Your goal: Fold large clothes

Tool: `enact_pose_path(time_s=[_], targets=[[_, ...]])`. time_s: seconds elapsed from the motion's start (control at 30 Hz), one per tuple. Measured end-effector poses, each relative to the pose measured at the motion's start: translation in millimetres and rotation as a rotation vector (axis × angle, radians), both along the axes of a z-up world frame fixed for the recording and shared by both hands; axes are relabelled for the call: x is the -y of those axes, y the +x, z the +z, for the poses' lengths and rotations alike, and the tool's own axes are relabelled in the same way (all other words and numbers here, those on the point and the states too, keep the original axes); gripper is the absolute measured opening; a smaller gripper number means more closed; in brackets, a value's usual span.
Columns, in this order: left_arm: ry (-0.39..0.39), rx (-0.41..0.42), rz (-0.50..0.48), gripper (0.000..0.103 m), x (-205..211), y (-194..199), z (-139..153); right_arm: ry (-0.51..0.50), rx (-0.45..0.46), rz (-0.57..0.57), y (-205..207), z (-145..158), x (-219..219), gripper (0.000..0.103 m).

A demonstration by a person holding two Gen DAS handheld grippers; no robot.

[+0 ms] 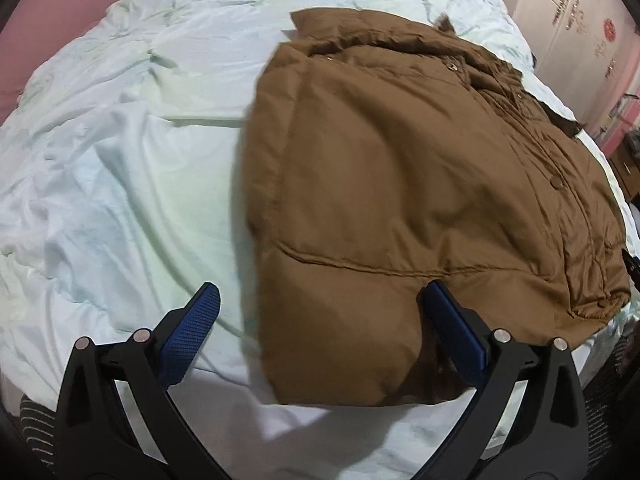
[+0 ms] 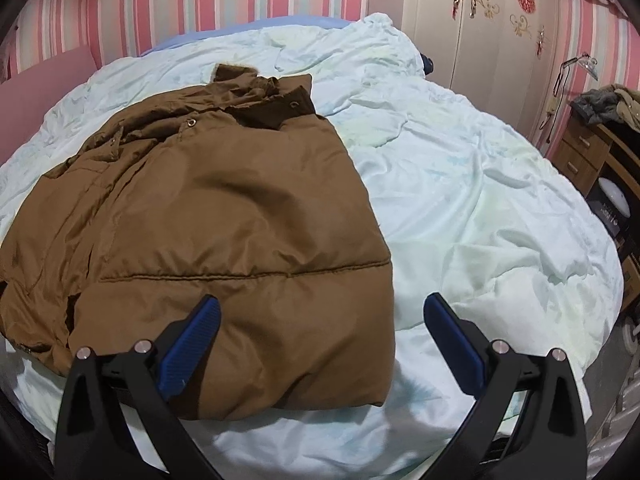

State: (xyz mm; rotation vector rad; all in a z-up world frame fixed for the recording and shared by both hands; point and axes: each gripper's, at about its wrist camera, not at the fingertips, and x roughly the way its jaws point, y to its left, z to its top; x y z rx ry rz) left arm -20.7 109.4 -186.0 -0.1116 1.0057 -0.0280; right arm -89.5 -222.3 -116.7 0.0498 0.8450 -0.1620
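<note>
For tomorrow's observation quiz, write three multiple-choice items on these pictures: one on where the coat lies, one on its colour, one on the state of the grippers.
1. The coat lies on:
A. the bed quilt
B. a chair
C. the floor

2. The coat's colour:
A. grey
B. brown
C. red

3. The left gripper and right gripper are:
A. both shut on cloth
B. one open, one shut
C. both open

Answers: 1 A, pale quilt surrounds it; 2 B, brown fabric in both views; 3 C, fingers spread wide, holding nothing.
</note>
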Motion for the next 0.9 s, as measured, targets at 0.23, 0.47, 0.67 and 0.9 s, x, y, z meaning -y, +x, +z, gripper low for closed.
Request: enact_pose_path(time_s=[0.23,0.47,0.67,0.9], targets=[[-0.043,-0.023,-0.003,0.100,-7.3,9.2,-10.5,0.021,0.017,-0.026,-0.2,-0.6,4.3,0.101],[-0.062,-0.041,-0.084,0.094,14.3,13.5,-14.3,0.036,0.014,-0.030,3.6,-1.1,6.7,0.101],[-0.026,-0.035,-0.116,0.092,23.6,10.9,-16.7,-0.027,0.020,-0.022,10.7,4.9,10.6,0.101],[0.002,-0.025,-0.087,0.100,21.7,10.3,-21.0,0.015,-0.047,0.071,26.6,-9.8,22.7,0.101]])
